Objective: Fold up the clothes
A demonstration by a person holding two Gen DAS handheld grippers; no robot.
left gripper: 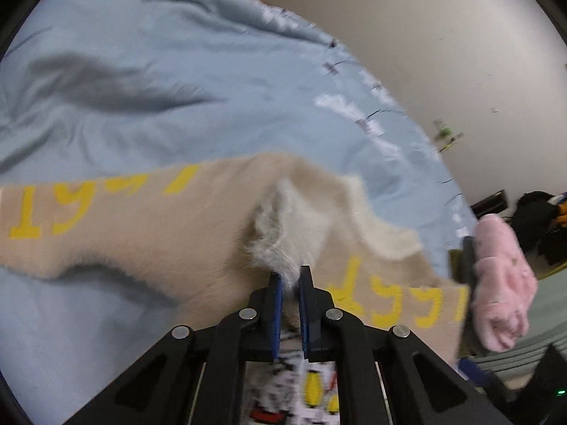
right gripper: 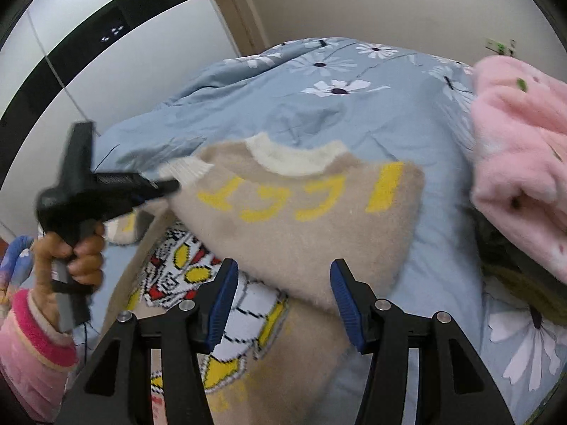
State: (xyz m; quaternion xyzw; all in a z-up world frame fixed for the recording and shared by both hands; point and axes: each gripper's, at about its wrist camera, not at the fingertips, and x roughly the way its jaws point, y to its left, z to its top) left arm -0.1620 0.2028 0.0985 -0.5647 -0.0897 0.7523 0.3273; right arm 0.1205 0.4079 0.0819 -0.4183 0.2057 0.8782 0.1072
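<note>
A blue duvet (right gripper: 354,113) printed with white daisies covers the bed and fills most of both views. On it lies a fuzzy beige sweater (right gripper: 301,233) with a cream collar (right gripper: 297,157), yellow lettering and a cartoon figure (right gripper: 184,265) knitted on the front. One sleeve (left gripper: 106,219) is laid across the body, its long axis running left to right in the left wrist view, the yellow letters along it appearing upside down. In the right wrist view the collar faces away from the camera, toward the far end of the bed.

A pink fleece garment (right gripper: 517,163) is heaped at the right of the sweater, on the duvet.

The left gripper (left gripper: 290,279) has its blue pads pinched together on the sleeve's ribbed cream cuff (left gripper: 280,244), which bunches up just ahead of the fingertips. A hand (right gripper: 78,255) in a pink sleeve holds that gripper's handle.

The right gripper (right gripper: 283,283) stands half spread over the sweater's folded shoulder, gripping nothing; beige knit lies below the gap.
</note>
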